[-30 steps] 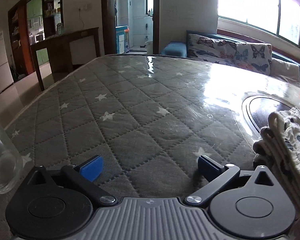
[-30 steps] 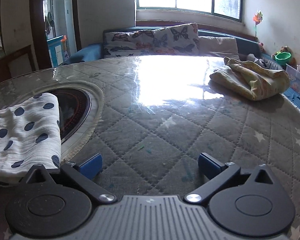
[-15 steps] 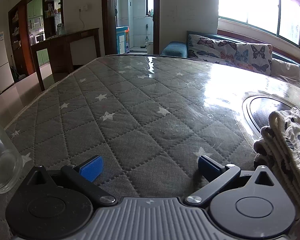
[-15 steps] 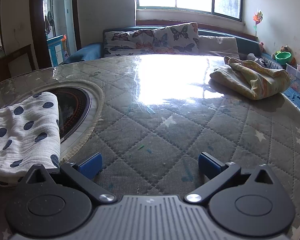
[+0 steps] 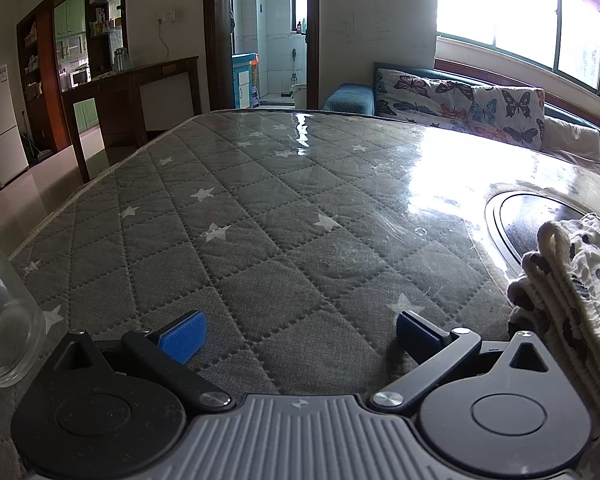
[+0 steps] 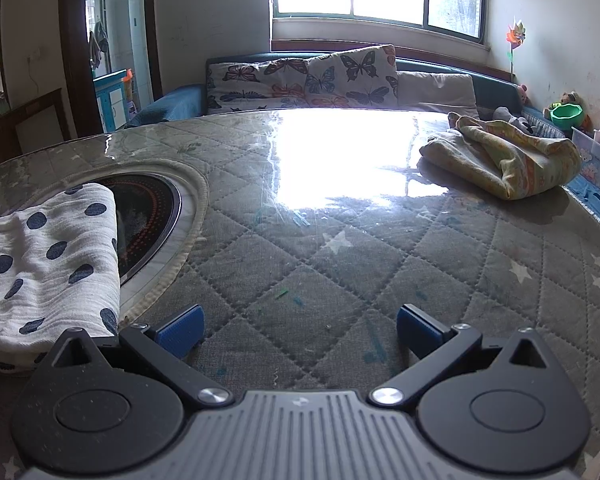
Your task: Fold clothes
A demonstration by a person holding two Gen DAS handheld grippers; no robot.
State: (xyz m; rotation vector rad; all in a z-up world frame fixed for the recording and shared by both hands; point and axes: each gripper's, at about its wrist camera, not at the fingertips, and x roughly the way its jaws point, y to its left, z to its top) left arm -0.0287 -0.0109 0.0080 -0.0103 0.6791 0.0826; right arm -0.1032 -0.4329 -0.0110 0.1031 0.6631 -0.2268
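Note:
A folded white cloth with dark blue dots point(image 6: 44, 268) lies on the table at the left of the right wrist view, partly over the round black inset. Its folded edges show at the right of the left wrist view point(image 5: 572, 288). A crumpled yellow garment point(image 6: 504, 160) lies at the far right of the table. My left gripper point(image 5: 298, 330) is open and empty, low over the quilted table cover, left of the dotted cloth. My right gripper point(image 6: 298, 326) is open and empty, just right of the dotted cloth.
The table has a grey quilted star cover point(image 5: 260, 220) under glossy clear sheeting. A round black inset point(image 6: 148, 216) sits in the table. A clear glass jar point(image 5: 4, 320) stands at the left edge. A sofa with butterfly cushions point(image 6: 300, 76) is behind.
Almost nothing has moved; both grippers stay open and hold nearly the same place, with only a slight drift of view.

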